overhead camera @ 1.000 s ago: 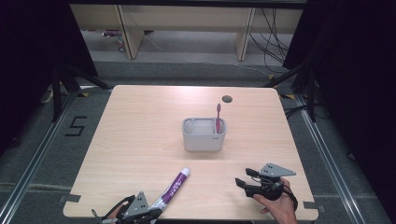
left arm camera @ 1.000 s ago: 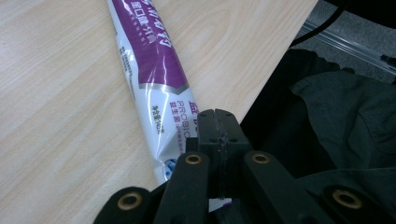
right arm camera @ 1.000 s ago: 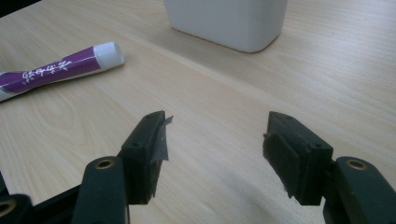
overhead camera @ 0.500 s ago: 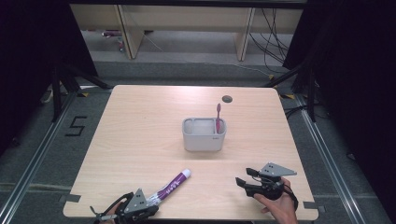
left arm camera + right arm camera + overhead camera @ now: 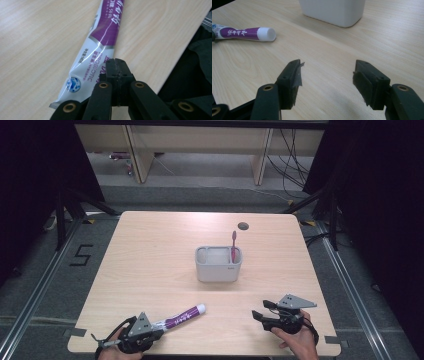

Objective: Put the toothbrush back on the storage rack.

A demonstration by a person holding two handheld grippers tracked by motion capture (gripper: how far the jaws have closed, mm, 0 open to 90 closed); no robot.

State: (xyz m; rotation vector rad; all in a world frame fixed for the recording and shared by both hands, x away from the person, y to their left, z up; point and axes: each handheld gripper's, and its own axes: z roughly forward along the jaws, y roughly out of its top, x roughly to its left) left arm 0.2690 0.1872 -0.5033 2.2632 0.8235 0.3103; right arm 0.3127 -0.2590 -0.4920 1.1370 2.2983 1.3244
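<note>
Left gripper (image 5: 152,332) sits at the near left edge of the light wood table (image 5: 150,250), jaws pressed together. In the left gripper view the black jaw tips meet with no gap, over or against the crimped flat tail of the purple-and-white plastic toothpaste tube (image 5: 100,47); whether the thin tail is actually pinched between the pads cannot be told, since the tips hide it.

The tube lies flat on the table, long axis diagonal: tail at the left gripper, white cap (image 5: 200,309) pointing away and to the right, toward the grey rectangular plastic holder (image 5: 218,265). The holder stands mid-table, well apart from the cap, with a pink toothbrush (image 5: 233,245) upright in its right compartment; the left compartment looks empty.

Right gripper (image 5: 262,316) hovers low at the near right, jaws spread, nothing between them. In the right gripper view the tube's cap (image 5: 267,34) lies off to its left and the holder (image 5: 334,11) straight ahead.

Judgement: the left hand is plainly nearer, right at the tube's tail. The next move likely turns on that axis, which already points roughly at the holder. The right gripper is free to take the cap end.
</note>
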